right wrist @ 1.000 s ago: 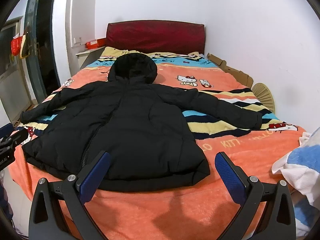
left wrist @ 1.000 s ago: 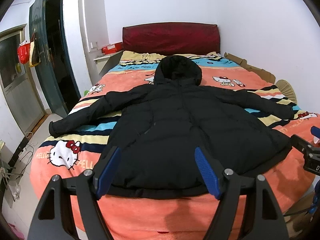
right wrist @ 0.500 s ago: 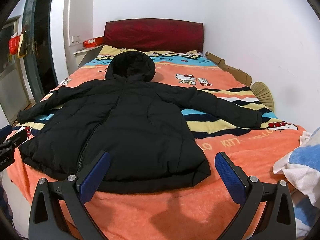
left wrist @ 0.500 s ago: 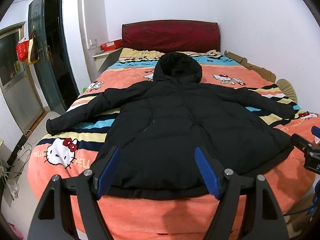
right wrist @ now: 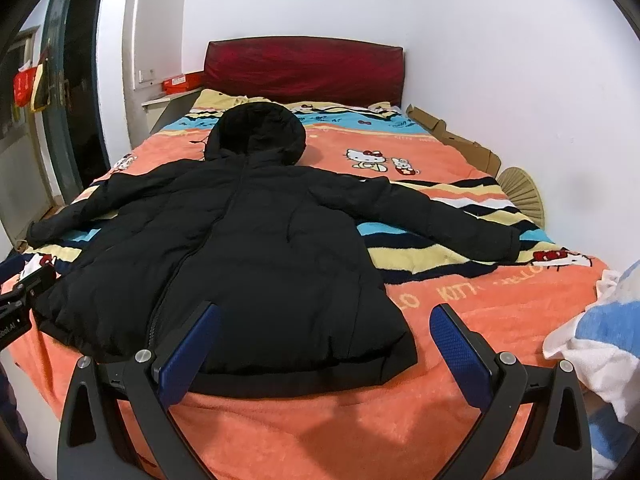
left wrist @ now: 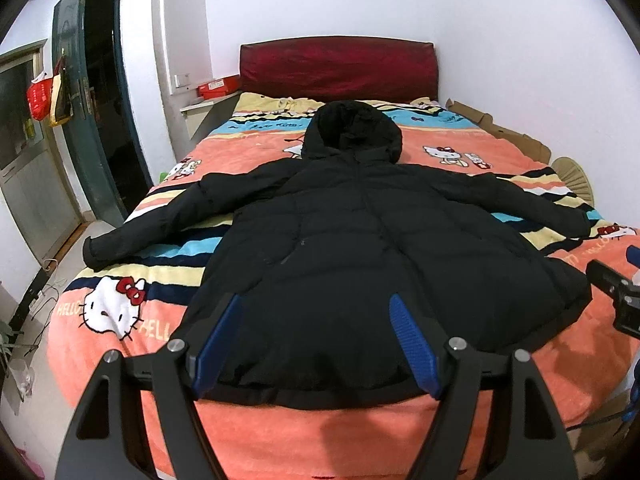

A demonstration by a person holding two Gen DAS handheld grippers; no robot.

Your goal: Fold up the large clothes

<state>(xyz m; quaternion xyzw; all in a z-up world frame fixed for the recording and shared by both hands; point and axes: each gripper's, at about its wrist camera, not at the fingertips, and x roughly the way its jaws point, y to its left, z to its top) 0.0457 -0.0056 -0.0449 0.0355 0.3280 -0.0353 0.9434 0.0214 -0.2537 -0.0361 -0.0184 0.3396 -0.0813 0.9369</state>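
Note:
A black hooded puffer jacket (left wrist: 360, 240) lies flat on the bed, hood toward the red headboard, both sleeves spread out to the sides. It also shows in the right wrist view (right wrist: 248, 248). My left gripper (left wrist: 316, 340) is open and empty, hovering above the jacket's hem near the foot of the bed. My right gripper (right wrist: 324, 344) is open and empty, above the hem's right corner. The right gripper's body shows at the right edge of the left wrist view (left wrist: 616, 292).
The bed carries an orange Hello Kitty blanket (left wrist: 500, 152). A white and blue cloth (right wrist: 600, 320) lies at the bed's right corner. Flattened cardboard (right wrist: 452, 140) and a straw fan (right wrist: 520, 192) sit along the right wall. An open dark door (left wrist: 100, 120) stands left.
Both grippers have moved forward toward the bed, so the jacket looms larger. The jacket has not moved. Both jaws stay open.

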